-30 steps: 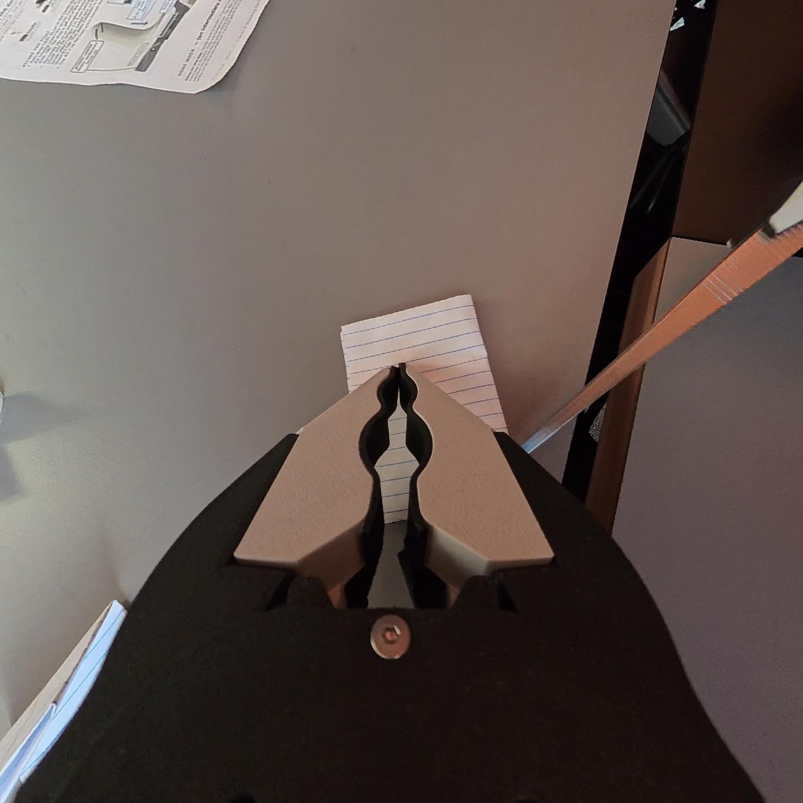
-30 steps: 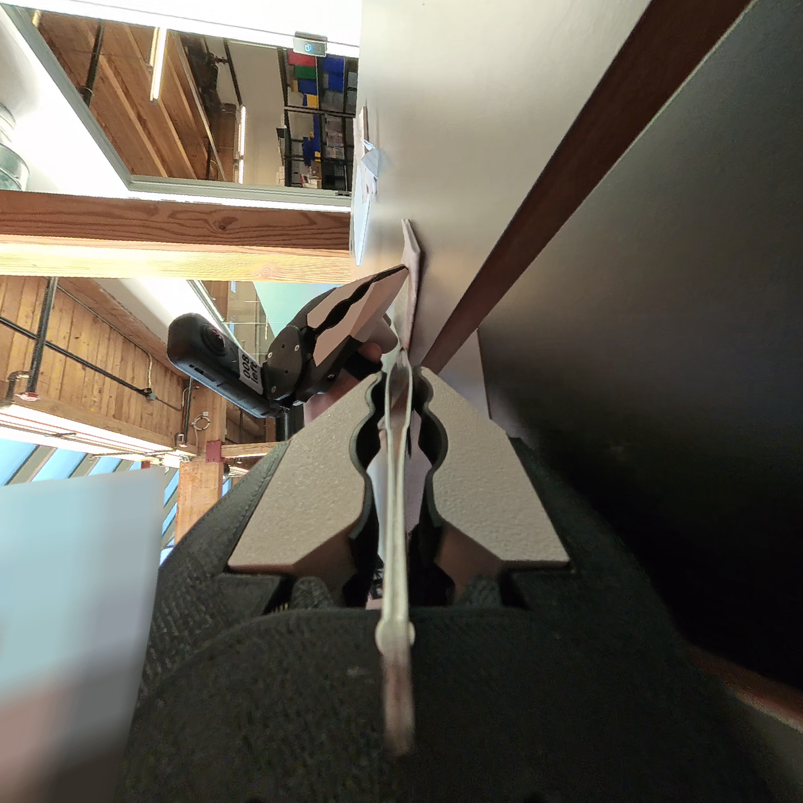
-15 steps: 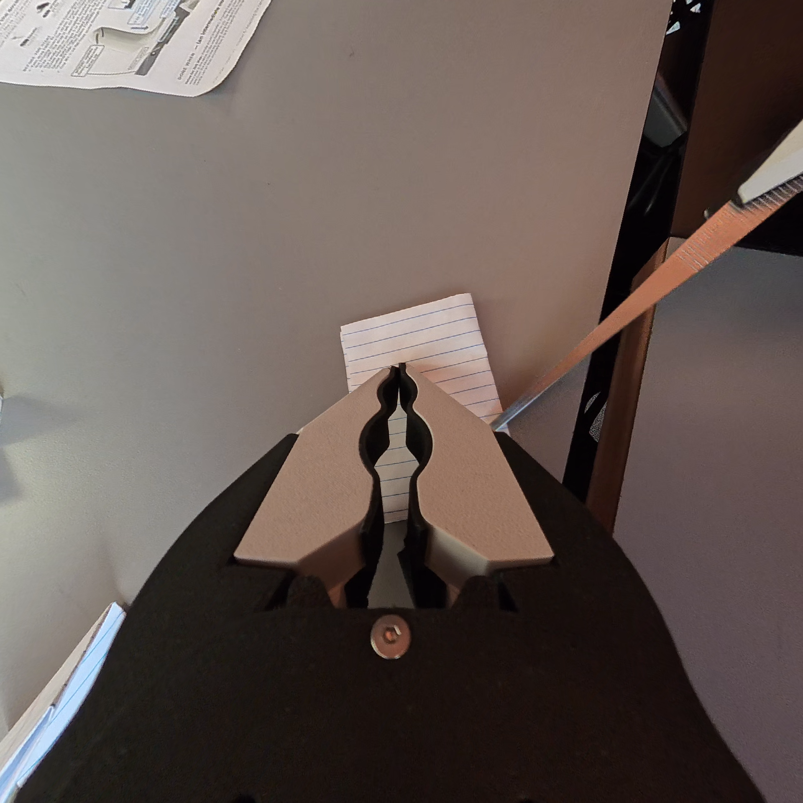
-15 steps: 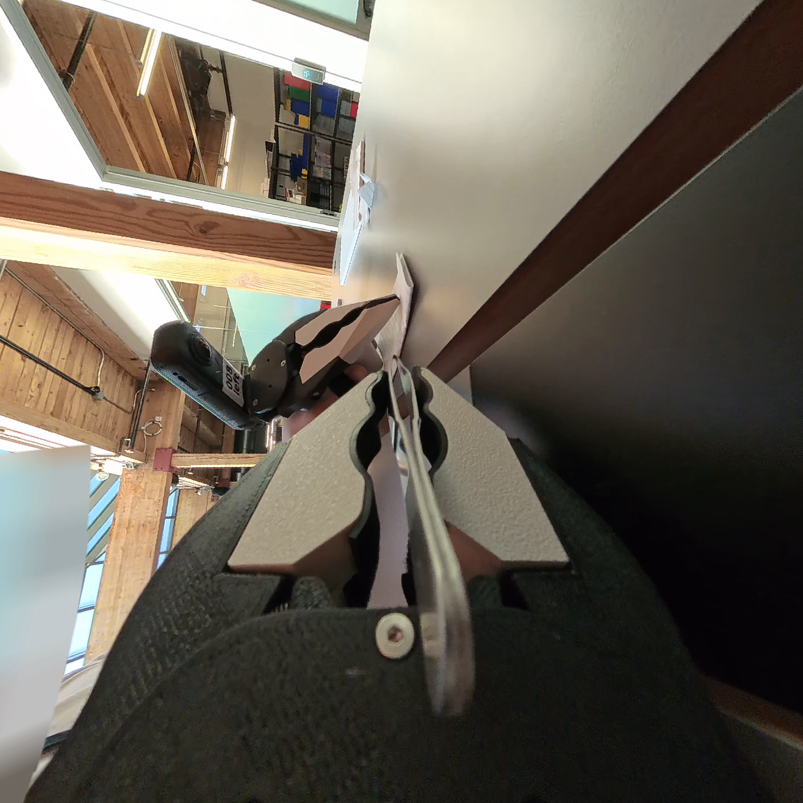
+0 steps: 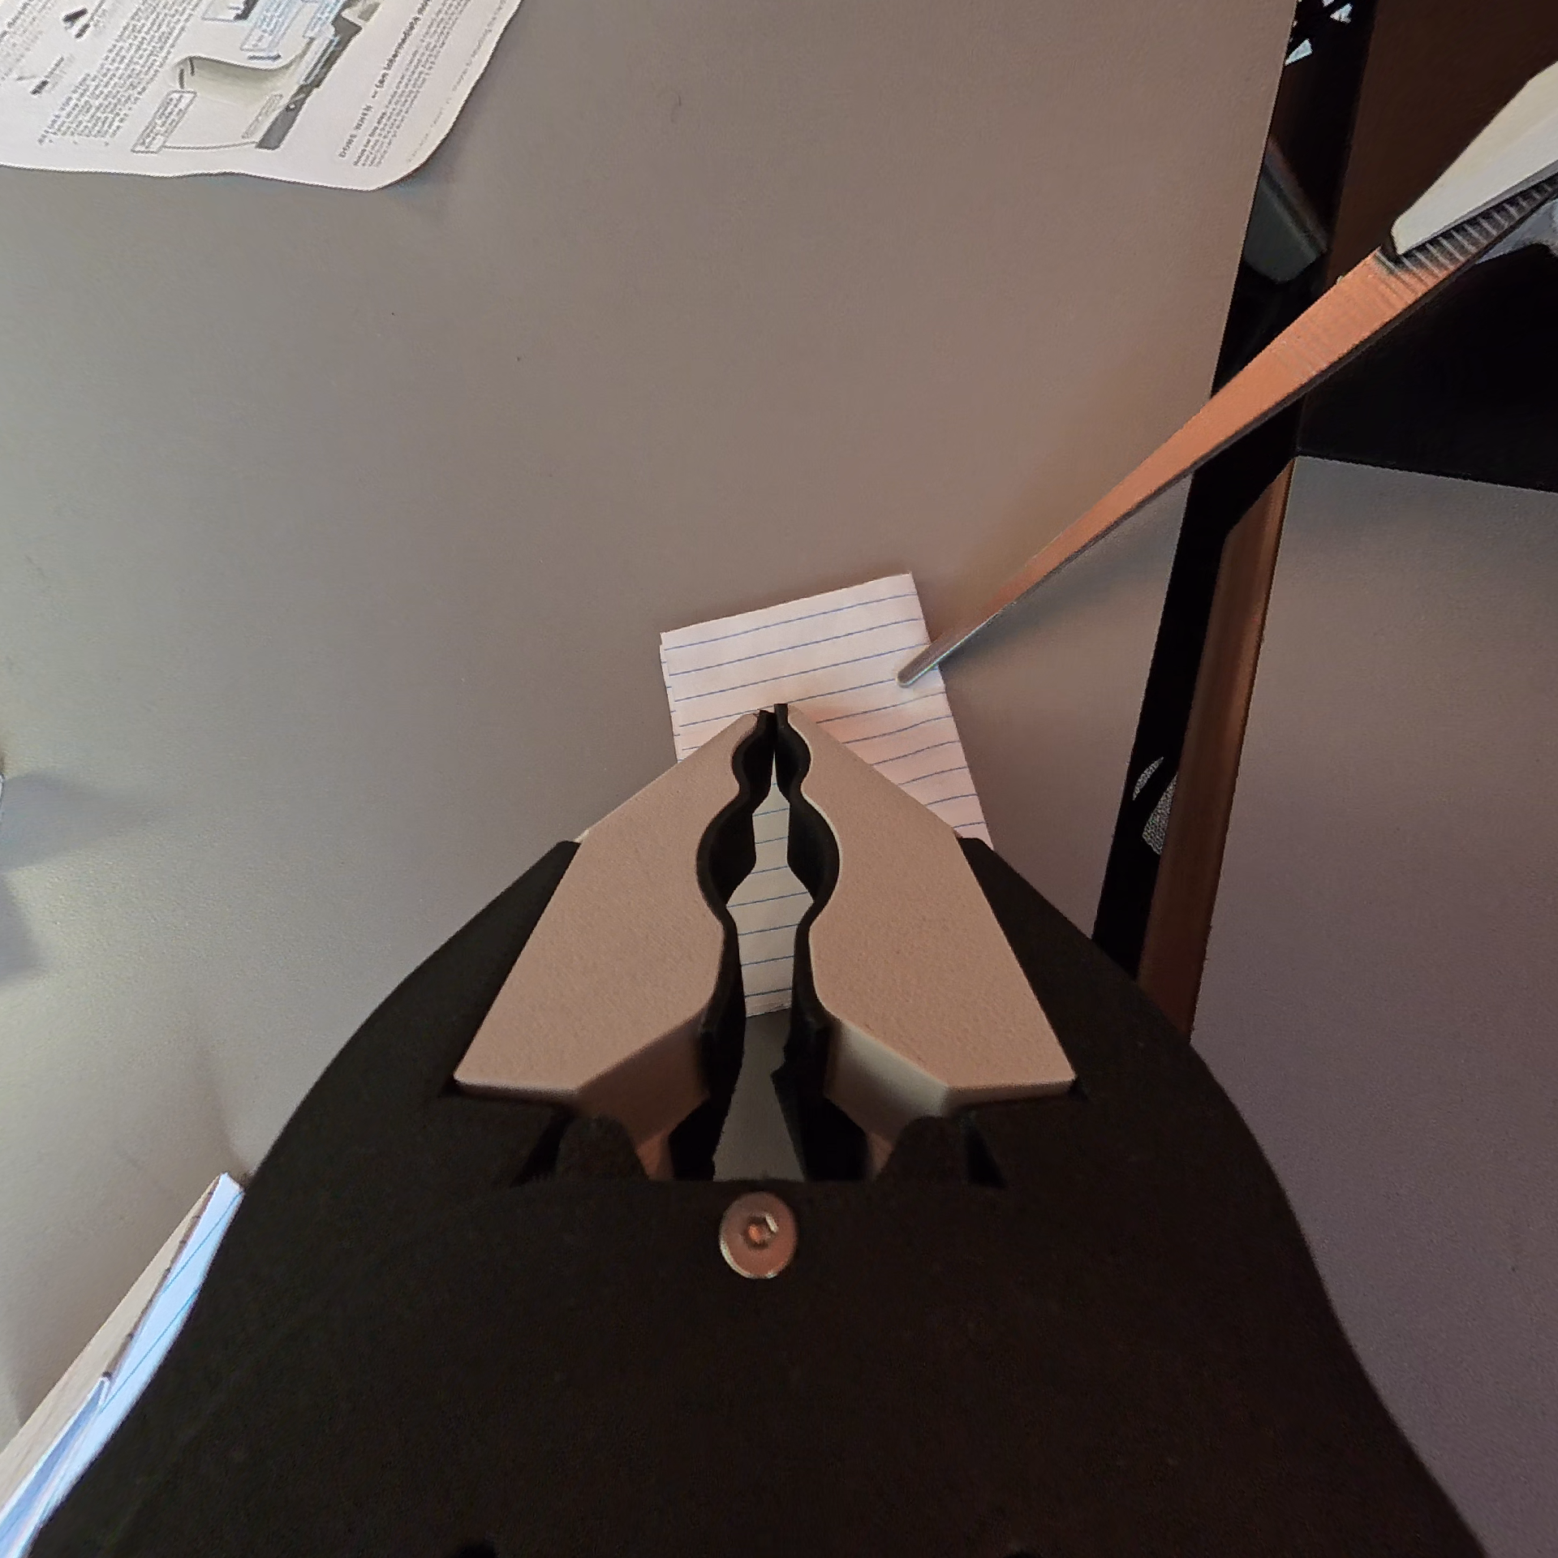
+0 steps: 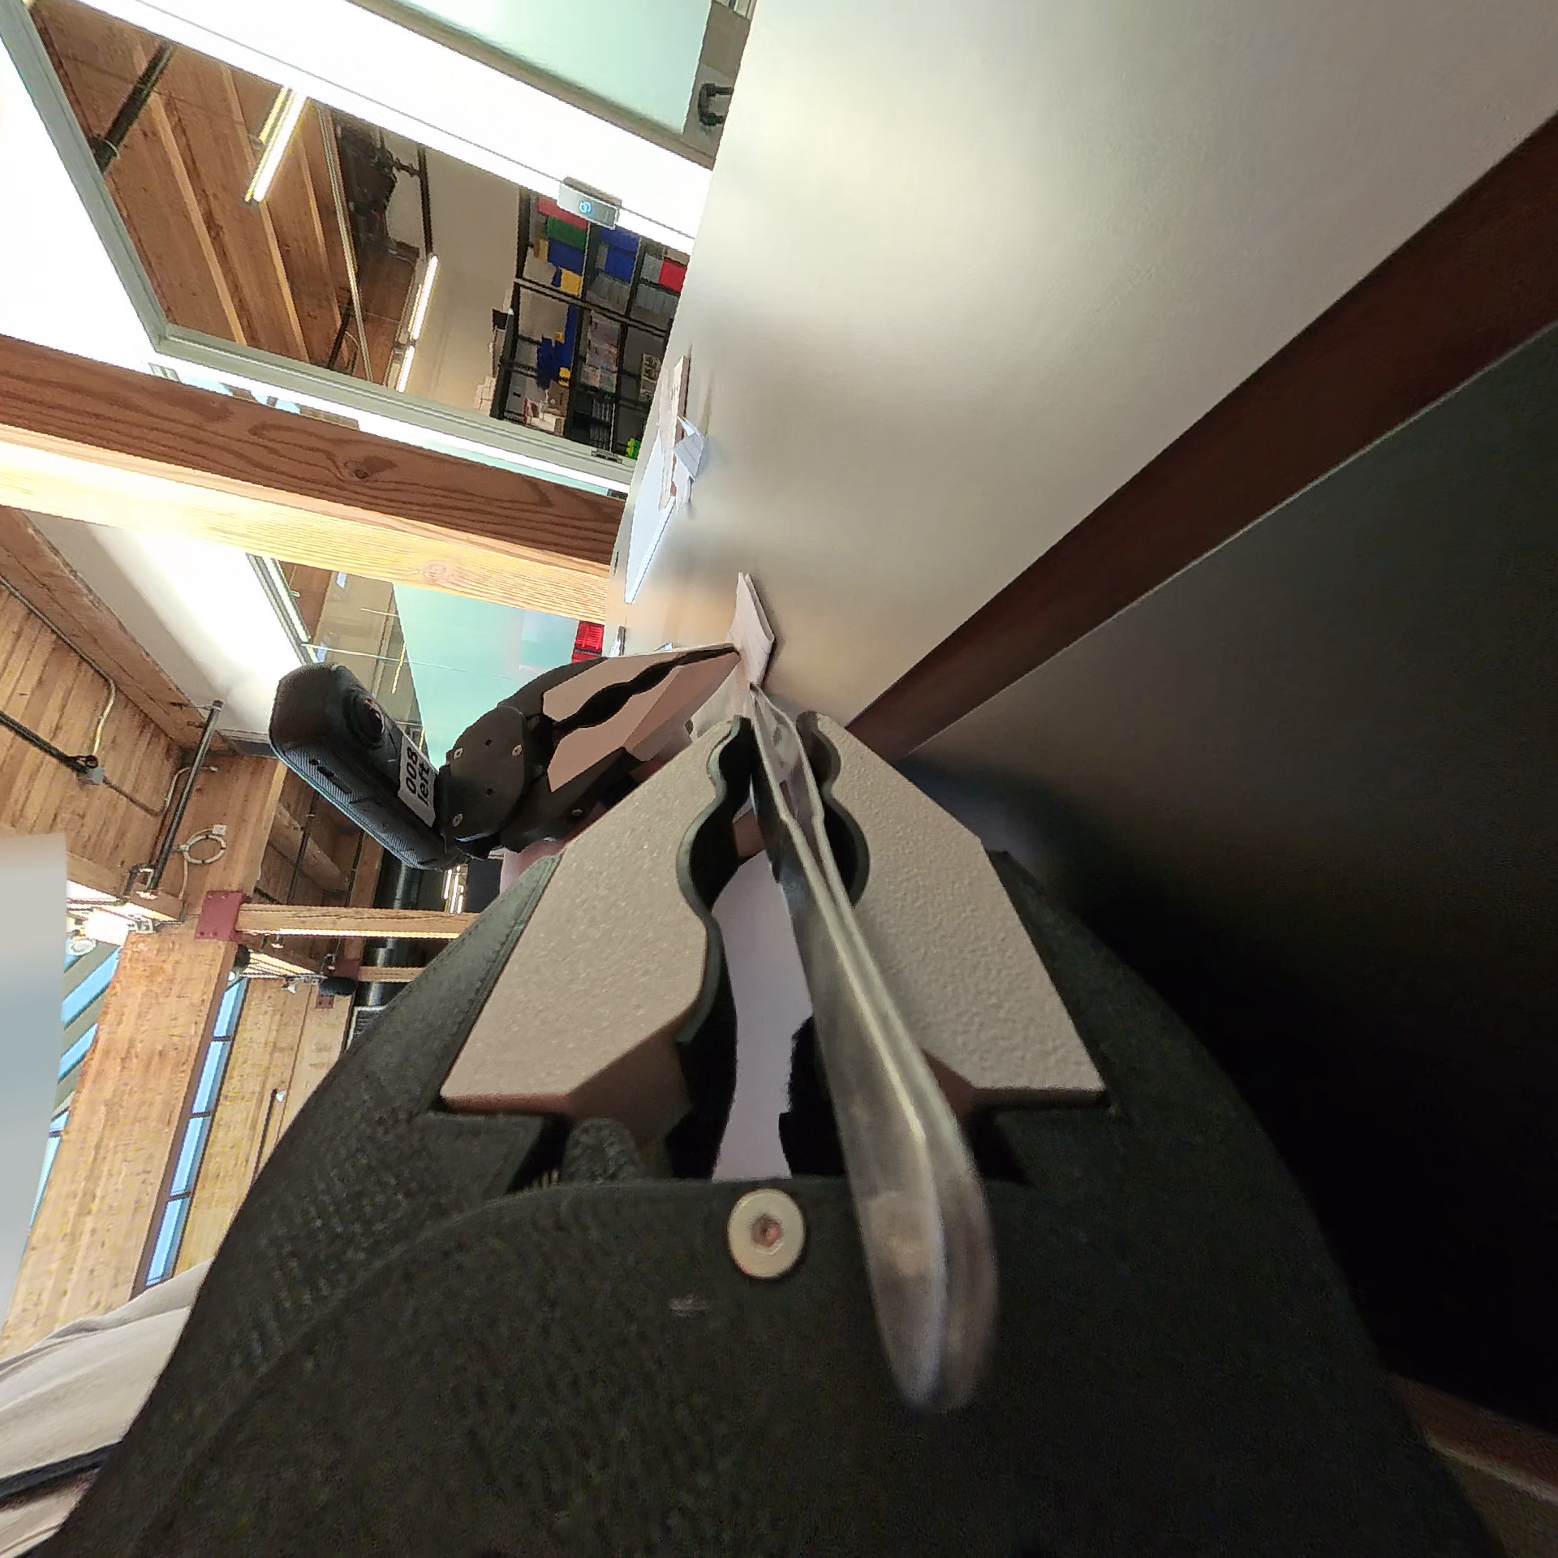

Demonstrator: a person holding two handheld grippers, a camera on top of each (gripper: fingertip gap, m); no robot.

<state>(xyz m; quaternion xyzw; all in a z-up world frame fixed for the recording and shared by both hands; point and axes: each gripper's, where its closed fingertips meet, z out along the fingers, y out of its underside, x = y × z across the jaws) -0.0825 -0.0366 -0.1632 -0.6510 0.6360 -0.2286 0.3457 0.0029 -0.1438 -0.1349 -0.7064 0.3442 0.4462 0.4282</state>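
Observation:
A small folded sheet of lined paper point(image 5: 801, 649) lies on the grey table point(image 5: 506, 421) near its right edge. My left gripper point(image 5: 774, 712) is shut, with its tips resting on the middle of the paper. My right gripper point(image 6: 771, 725) is shut on metal tweezers point(image 6: 851, 953). In the left wrist view the tweezers point(image 5: 1138, 497) slant in from the upper right, and their tip touches the paper's right edge near its top corner. The right wrist view shows the left gripper point(image 6: 725, 653) on the paper point(image 6: 753, 620) just ahead.
A printed sheet point(image 5: 236, 84) lies at the far left of the table. A lined pad point(image 5: 126, 1349) lies at the near left. The table's brown edge point(image 5: 1214, 759) runs close to the right of the paper, with a dark gap beyond. More papers point(image 6: 687, 447) lie farther along the table. About 15 centimetres separates my left fingertips from my right.
The tweezers' tip has slid up along the paper's right side, from by its lower right edge to near its top right corner. The left gripper has stayed put.

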